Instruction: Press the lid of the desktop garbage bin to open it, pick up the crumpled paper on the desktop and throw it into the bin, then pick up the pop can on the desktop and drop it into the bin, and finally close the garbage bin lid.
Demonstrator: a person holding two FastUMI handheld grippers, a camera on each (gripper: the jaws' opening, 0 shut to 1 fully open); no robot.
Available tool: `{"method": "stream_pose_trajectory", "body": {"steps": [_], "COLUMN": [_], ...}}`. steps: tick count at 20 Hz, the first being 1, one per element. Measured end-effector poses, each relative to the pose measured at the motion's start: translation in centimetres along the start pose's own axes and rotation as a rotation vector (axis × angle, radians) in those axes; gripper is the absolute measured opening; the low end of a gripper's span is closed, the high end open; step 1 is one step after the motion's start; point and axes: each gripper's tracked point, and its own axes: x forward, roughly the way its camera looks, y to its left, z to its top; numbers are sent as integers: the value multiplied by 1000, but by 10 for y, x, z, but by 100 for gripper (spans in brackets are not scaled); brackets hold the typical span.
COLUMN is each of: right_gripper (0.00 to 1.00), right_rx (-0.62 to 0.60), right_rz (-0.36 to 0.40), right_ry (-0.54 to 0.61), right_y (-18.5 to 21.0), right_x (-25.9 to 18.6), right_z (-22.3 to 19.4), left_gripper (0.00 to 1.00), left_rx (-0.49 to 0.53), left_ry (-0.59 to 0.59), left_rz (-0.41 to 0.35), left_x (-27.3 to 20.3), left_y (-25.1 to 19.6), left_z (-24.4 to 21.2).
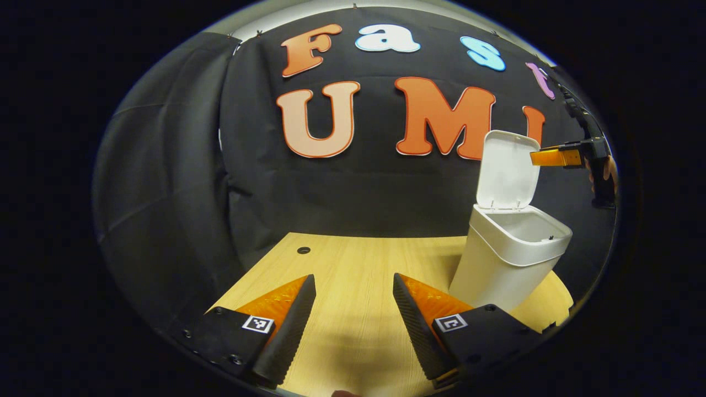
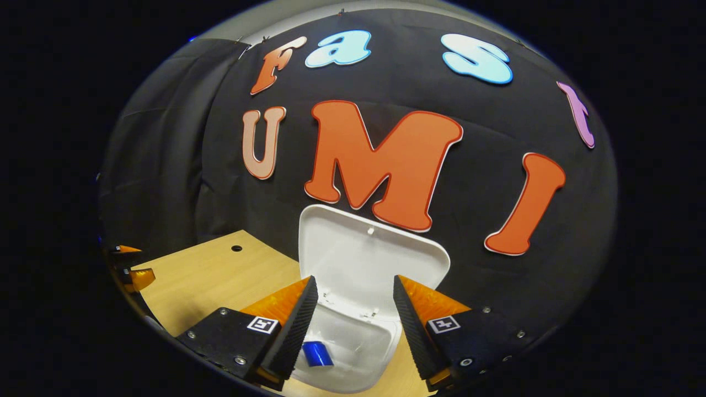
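Bins: I count one, a white desktop garbage bin [image 1: 510, 259] with its lid [image 1: 507, 170] standing upright, ahead and right of my left claw [image 1: 354, 300], whose fingers are spread with nothing between them. My right claw [image 2: 356, 306] is released too, directly above the bin's mouth. One blue pop can [image 2: 316, 353] lies inside, below it. Light wooden surface [image 1: 353, 275] under both.

left tongs [image 1: 353, 317] spread, empty | bin [image 1: 510, 259] lid [image 1: 507, 168] up | right tongs [image 1: 551, 157] apparently beside lid
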Motion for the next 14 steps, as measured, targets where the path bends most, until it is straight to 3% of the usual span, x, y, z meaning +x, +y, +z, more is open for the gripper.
{"method": "stream_pose_trajectory", "body": {"steps": [5, 7, 14], "right_gripper": [83, 83, 83], "right_rx": [-26, -32, -18], "right_rz": [-7, -20, -4], "right_ry": [-54, -67, -71], "right_y": [-7, -13, -12], "right_x": [24, 37, 73], "right_z": [44, 59, 85], "left_gripper": [90, 96, 98], "left_rx": [-17, -24, -26], "left_ry": [-7, -2, 11], "left_rz": [72, 109, 222], "left_x": [-17, -23, -43], "left_y": [25, 38, 72], "left_z": [-4, -7, -12]}}
